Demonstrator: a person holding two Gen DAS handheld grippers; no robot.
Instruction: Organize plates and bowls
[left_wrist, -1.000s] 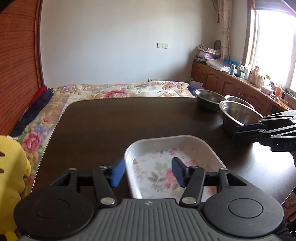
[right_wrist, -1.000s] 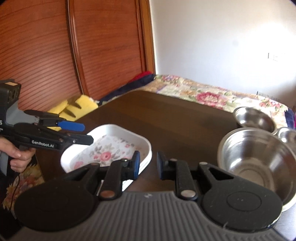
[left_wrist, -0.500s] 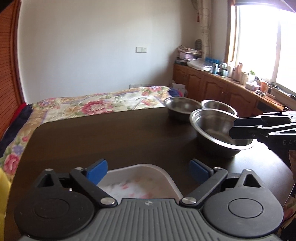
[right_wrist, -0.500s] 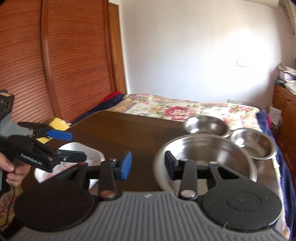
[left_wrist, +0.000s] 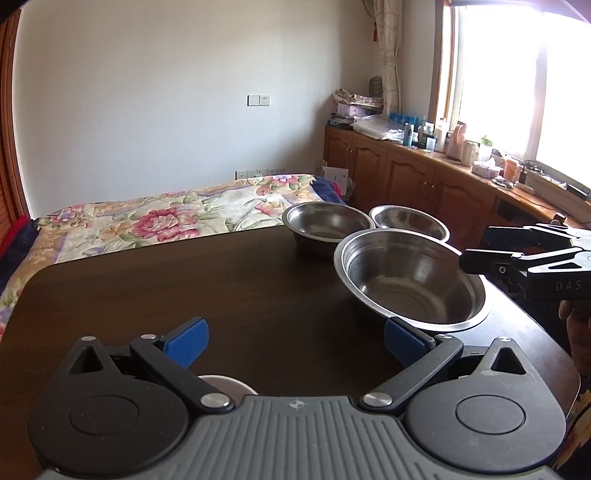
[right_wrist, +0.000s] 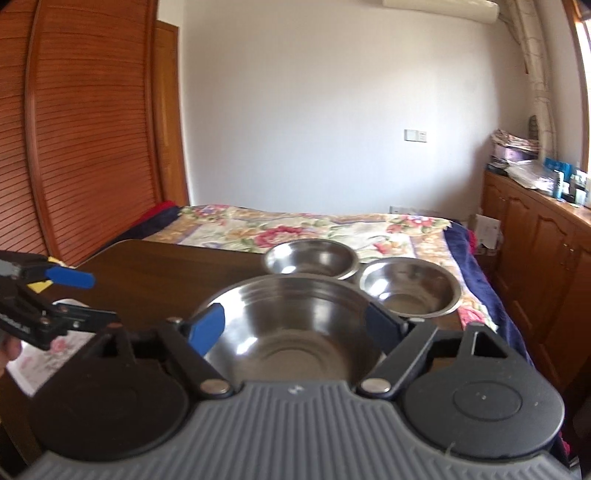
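Three steel bowls stand at the far right of the dark table (left_wrist: 184, 295): a large bowl (left_wrist: 410, 280) nearest, and two smaller bowls (left_wrist: 327, 225) (left_wrist: 408, 221) behind it. My right gripper (right_wrist: 295, 326) is open wide, its blue pads either side of the large bowl (right_wrist: 295, 350)'s near part. From the left wrist view the right gripper (left_wrist: 517, 266) reaches over the bowl's right rim. My left gripper (left_wrist: 295, 341) is open wide over bare table, its right pad close to the large bowl. The white floral tray (right_wrist: 44, 354) lies under the left gripper (right_wrist: 55, 295); only its rim (left_wrist: 225, 384) shows there.
A bed with a floral cover (left_wrist: 166, 218) runs behind the table. Wooden cabinets (left_wrist: 424, 177) with bottles and clutter line the right wall under a bright window. A slatted wooden wardrobe (right_wrist: 85, 129) stands at the left. A hand (left_wrist: 580, 328) holds the right gripper.
Both grippers have opened wider. The left view swung off the floral tray toward the bowls. The right gripper advanced to the large bowl and now straddles it.
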